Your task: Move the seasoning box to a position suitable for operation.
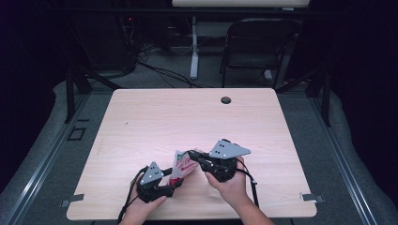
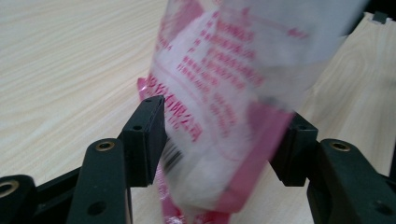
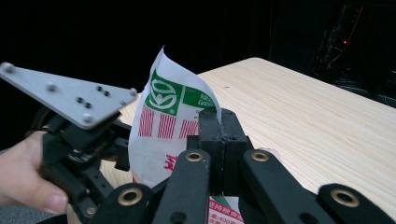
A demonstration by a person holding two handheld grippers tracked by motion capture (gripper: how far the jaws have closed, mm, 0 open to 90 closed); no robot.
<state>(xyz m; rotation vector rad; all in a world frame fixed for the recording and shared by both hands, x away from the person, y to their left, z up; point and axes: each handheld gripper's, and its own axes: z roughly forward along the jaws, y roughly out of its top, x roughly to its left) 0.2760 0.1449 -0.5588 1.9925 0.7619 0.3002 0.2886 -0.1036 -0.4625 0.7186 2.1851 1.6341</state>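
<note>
Both tongs, left (image 1: 174,180) and right (image 1: 193,155), pinch the packet (image 1: 181,164); right gripper view reveals its green logo.

I work at a light wood table (image 1: 155,117) with a round cable hole (image 1: 226,100) near its far edge. Past that edge stands a black folding chair (image 1: 256,47), and left of the chair a white desk leg (image 1: 194,47) rises to a pale desktop (image 1: 239,3). Black cables (image 1: 159,70) trail on grey carpet (image 1: 187,82) behind the table. Metal rails (image 1: 42,159) run along the table's sides. Surroundings dark.
</note>
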